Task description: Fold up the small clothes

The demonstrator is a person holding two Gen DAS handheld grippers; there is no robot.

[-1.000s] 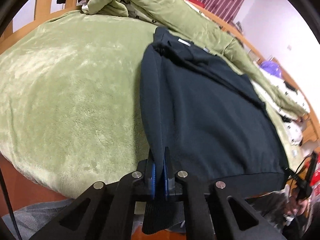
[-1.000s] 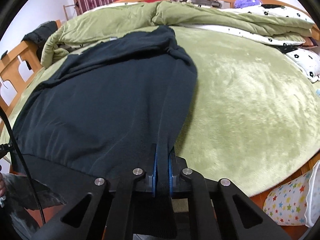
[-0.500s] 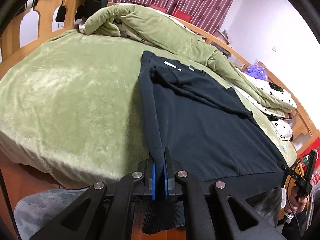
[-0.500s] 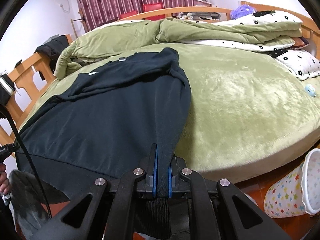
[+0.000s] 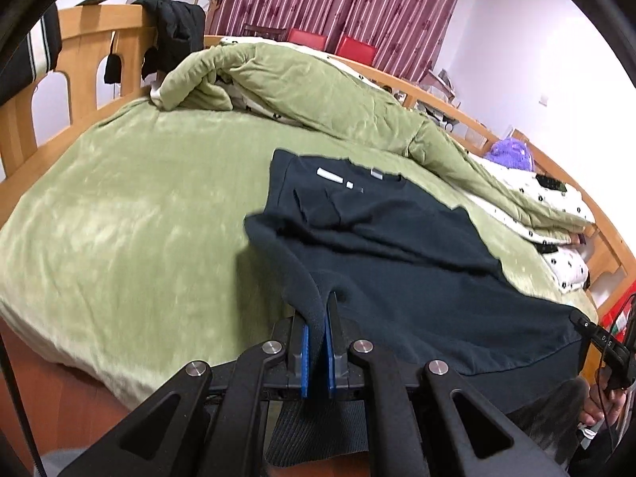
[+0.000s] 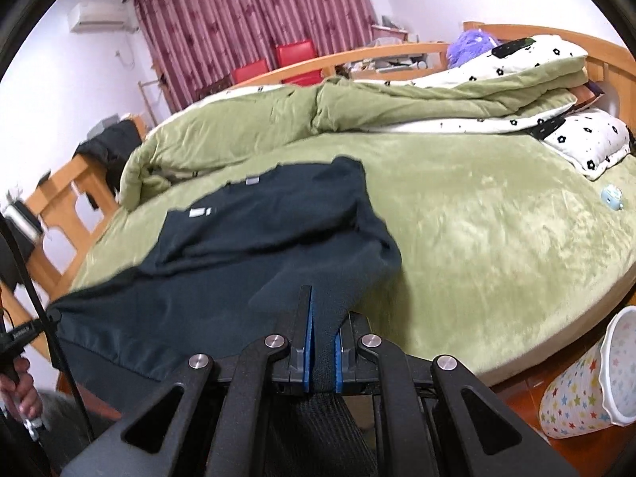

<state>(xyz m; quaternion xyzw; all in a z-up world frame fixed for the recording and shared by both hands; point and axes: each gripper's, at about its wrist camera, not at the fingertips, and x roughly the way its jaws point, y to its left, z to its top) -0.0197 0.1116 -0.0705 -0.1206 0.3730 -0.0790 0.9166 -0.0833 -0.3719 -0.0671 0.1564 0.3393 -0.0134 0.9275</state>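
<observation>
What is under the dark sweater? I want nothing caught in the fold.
Around the dark sweater only the green bed cover shows. Anything beneath the cloth is covered. Both the left gripper and right gripper pinch its hem.

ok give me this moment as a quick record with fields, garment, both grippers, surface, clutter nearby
garment: dark sweatshirt, far part flat on the bed, near hem raised
left gripper: shut on the sweatshirt's hem, left corner
right gripper: shut on the hem, right corner
surface: green plush blanket covering the bed
behind garment: bunched green quilt
nearby: star-print bin on the floor; floral pillow at the bed's right edge
fold state: not yet folded in half
</observation>
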